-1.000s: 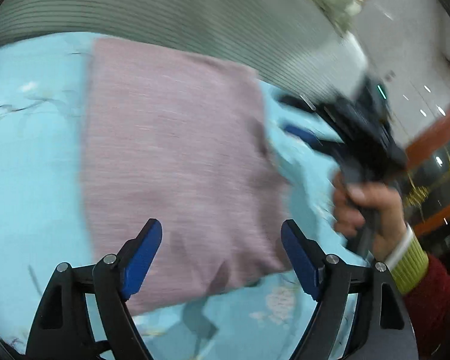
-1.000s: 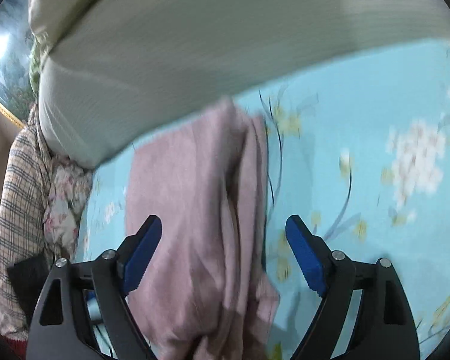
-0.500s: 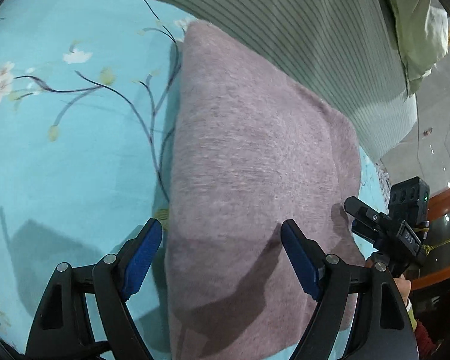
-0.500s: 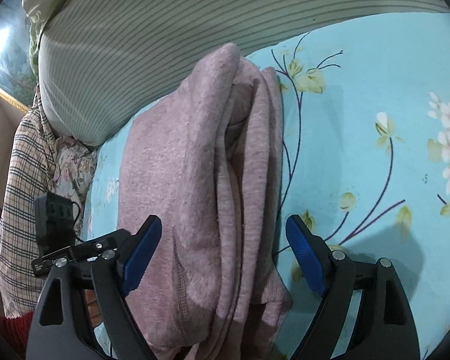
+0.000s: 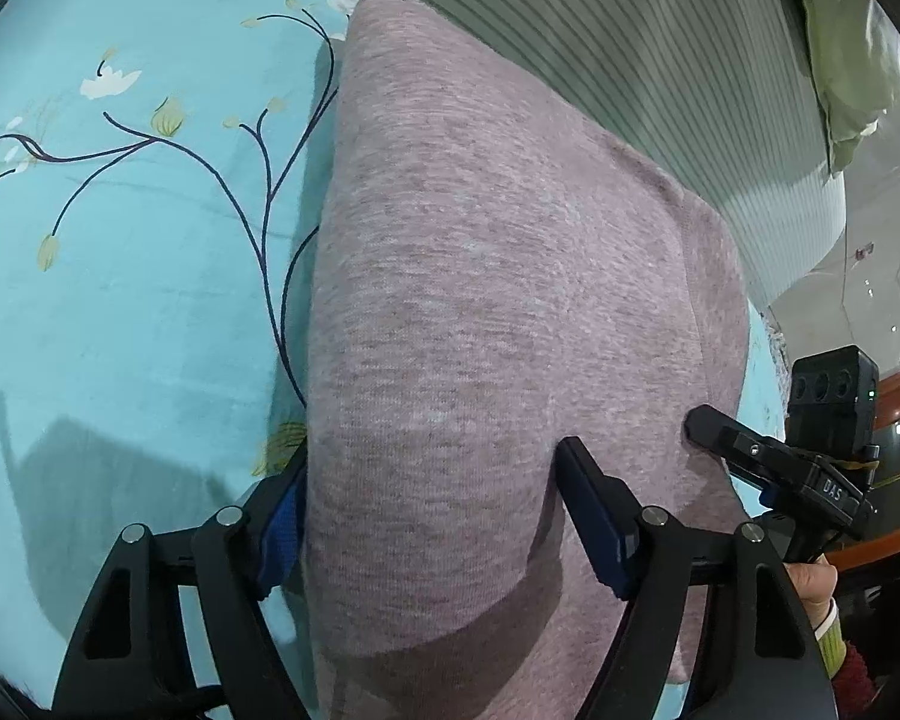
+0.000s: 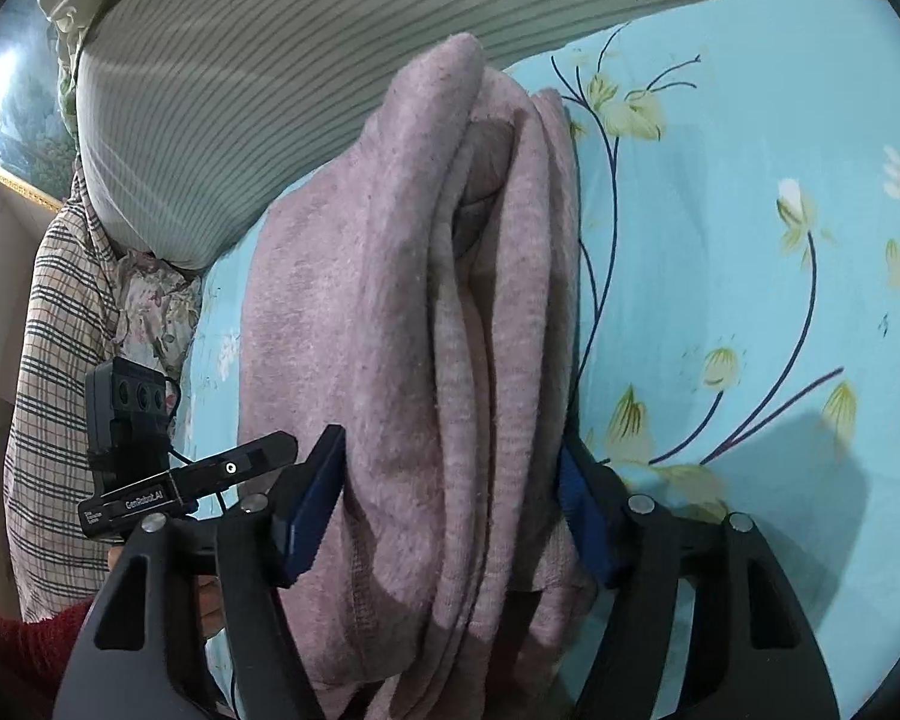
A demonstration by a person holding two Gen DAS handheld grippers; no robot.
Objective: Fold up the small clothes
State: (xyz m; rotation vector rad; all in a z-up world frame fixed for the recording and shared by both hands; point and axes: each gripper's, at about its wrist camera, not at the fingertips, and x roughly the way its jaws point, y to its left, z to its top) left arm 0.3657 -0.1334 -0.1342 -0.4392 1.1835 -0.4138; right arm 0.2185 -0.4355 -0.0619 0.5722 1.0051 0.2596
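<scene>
A folded pink knit garment (image 5: 480,270) lies on a light blue floral bedsheet (image 5: 120,300). My left gripper (image 5: 438,516) straddles its near end. The jaws are closing: the left pad is tucked against the fold's edge and the right finger dents the cloth. In the right wrist view the same garment (image 6: 390,300) shows its stacked layers. My right gripper (image 6: 450,492) is closing on the opposite end, and cloth fills the gap between both pads. Each view shows the other gripper at the garment's side: the right gripper (image 5: 708,429) and the left gripper (image 6: 282,444).
A big grey striped pillow (image 5: 630,60) borders the garment on the far side. A pale green cushion (image 5: 840,60) sits beyond it. A plaid cloth (image 6: 48,360) and a flowered one (image 6: 156,306) lie at the bed's edge. A hand in a red sleeve (image 5: 822,594) holds the right gripper.
Both grippers came down onto the garment and their jaws narrowed from wide apart to touching the cloth on each side. The left view swung from a blurred side look to straight over the fold.
</scene>
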